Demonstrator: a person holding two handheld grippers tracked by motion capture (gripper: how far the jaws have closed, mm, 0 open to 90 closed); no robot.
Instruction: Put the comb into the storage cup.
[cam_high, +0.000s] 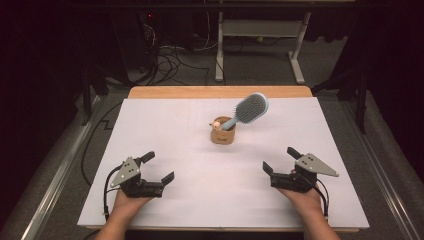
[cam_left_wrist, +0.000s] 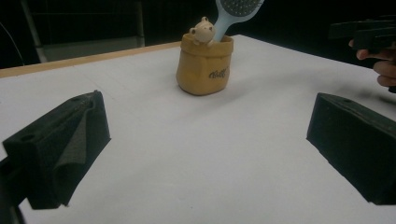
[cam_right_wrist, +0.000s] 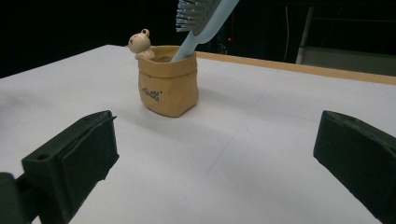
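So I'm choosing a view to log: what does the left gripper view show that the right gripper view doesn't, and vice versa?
Left gripper view: the person's other hand holding the right tongs at its right edge, and the brush's back. Right gripper view: the hairbrush's bristles, the pot's dark inside and a red light behind. Both: the tan sack-shaped pot with its bear figure, the white table, and open black jaws in front.
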